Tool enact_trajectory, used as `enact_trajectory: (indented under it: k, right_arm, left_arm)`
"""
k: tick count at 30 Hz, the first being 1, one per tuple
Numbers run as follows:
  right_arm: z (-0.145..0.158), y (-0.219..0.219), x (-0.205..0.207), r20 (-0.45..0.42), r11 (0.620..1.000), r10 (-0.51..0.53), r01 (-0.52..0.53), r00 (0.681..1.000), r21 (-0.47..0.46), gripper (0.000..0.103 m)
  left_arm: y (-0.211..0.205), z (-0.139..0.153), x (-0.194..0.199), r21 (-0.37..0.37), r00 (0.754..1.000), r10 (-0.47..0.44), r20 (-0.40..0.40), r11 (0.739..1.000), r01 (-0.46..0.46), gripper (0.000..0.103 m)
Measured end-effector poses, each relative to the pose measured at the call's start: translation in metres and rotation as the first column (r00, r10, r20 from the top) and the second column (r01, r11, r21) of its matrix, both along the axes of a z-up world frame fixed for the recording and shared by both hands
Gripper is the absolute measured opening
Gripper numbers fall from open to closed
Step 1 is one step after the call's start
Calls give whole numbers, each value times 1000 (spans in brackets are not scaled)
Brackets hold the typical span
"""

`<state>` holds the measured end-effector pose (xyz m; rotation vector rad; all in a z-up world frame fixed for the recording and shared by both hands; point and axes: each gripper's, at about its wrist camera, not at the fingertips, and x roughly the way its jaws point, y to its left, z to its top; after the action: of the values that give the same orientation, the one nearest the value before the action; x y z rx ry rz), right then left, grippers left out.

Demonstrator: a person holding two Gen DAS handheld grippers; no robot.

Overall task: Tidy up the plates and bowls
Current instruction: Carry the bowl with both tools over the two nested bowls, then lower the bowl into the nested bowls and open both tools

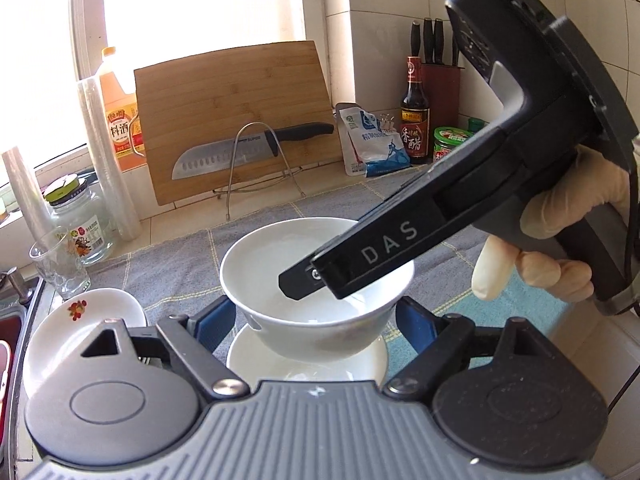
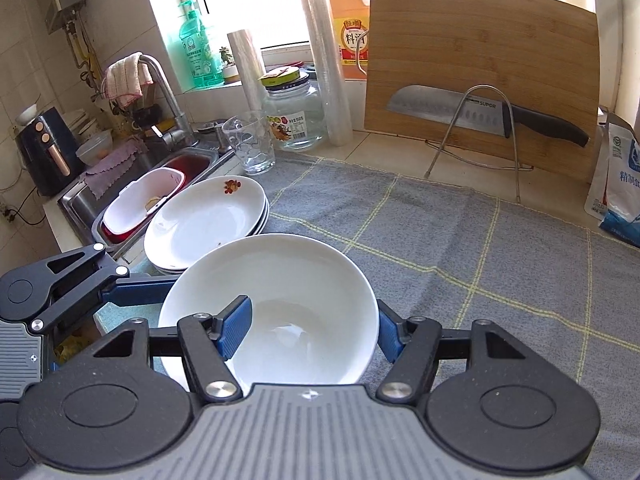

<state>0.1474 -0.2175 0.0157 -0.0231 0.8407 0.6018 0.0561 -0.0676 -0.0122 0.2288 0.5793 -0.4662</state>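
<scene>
Over cloth | right hand-held gripper [image 2: 314, 326] pinches bowl [image 2: 280, 280] rim | faucet [image 2: 160, 80] right-view only

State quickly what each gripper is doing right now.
Left gripper: jaws flank the white bowl; whether they grip it cannot be told.
Right gripper: closed on the white bowl's rim.

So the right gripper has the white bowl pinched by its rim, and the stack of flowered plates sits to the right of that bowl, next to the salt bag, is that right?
Not quite. The right gripper does pinch the white bowl by its rim, but the stack of flowered plates sits to the bowl's left, beside the sink, not by the salt bag. The right wrist view shows it.
</scene>
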Motion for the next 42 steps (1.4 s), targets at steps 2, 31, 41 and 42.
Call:
enact_trajectory:
  k: [2,31,41,42]
  right_arm:
    - [-1,6,-1,0,1000,2,-2,1000,-1,70]
    - [-29,25,-6,-50,999,-28,27,998,-28,71]
    - [-25,29,-8,-16,1000,-4,4,1000,-27,97]
    - [-24,30,-9,-9,1000,1,-1,1000,-30,99]
  left_arm:
    - [6,-3,1,-9,1000,5,-29,1000,-5,87]
    - [22,-27,2,-6,989,-53,-139,999,52,86]
    - [26,-27,1,-6,987,-79,-138,997,79,91]
    - [28,-28,1,-6,986,-84,-141,996,84,92]
